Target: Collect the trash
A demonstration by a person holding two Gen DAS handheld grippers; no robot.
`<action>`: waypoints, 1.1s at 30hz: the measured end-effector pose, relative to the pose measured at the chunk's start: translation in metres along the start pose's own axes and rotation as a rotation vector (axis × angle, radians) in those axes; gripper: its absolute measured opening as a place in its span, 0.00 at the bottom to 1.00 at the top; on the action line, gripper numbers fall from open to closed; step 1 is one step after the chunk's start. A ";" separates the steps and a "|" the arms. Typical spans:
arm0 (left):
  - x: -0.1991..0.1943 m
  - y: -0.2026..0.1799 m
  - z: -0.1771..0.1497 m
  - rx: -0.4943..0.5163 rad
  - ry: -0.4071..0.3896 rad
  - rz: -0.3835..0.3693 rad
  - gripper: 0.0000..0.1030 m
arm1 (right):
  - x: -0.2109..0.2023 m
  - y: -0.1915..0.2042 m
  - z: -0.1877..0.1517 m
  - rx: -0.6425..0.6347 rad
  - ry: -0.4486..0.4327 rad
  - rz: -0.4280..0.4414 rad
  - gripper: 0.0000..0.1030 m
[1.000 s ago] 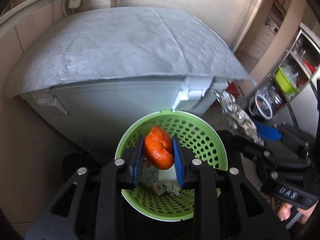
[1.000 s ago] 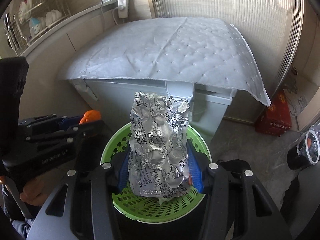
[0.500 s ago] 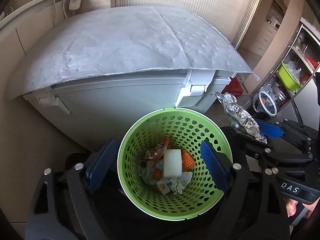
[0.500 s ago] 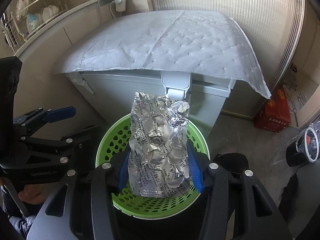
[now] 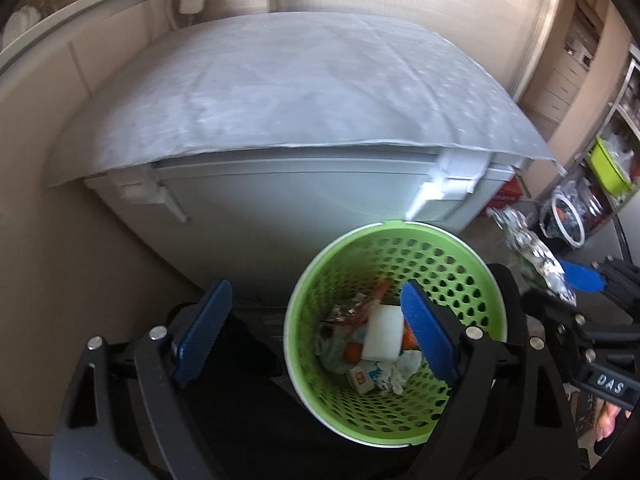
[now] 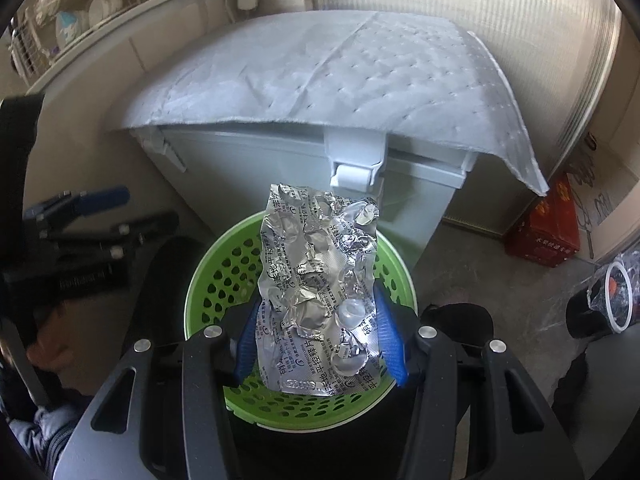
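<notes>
Grey chest freezer (image 5: 288, 200) under a quilted cover (image 6: 340, 76), green perforated basket (image 5: 452, 264) before it with scraps inside, right gripper (image 6: 320, 344) clamping a crumpled foil blister pack (image 6: 320, 296) above the basket, left gripper (image 5: 316, 332) fingers spread wide, empty.

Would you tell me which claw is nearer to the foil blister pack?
Right. The right claw grips the foil blister pack between its pads; the left claw stands open, apart from it.

One green basket (image 5: 448, 248), one foil blister sheet (image 6: 320, 292), two grippers.
</notes>
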State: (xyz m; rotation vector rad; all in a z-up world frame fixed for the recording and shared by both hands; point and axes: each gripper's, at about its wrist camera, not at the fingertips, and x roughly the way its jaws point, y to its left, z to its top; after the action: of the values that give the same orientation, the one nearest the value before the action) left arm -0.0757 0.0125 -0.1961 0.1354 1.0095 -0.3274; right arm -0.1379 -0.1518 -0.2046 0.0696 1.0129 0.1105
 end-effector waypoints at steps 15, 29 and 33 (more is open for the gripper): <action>0.012 0.018 0.002 -0.052 0.035 0.012 0.80 | 0.031 0.017 -0.006 -0.081 0.110 0.010 0.85; 0.018 0.012 0.002 -0.049 0.061 0.014 0.82 | 0.036 0.017 -0.005 -0.059 0.115 -0.004 0.98; 0.021 0.011 0.002 -0.054 0.070 0.019 0.83 | 0.039 0.021 -0.004 -0.066 0.120 0.006 0.98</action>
State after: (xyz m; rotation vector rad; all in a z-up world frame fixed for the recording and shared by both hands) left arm -0.0597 0.0178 -0.2133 0.1082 1.0846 -0.2798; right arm -0.1221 -0.1264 -0.2373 0.0062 1.1280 0.1551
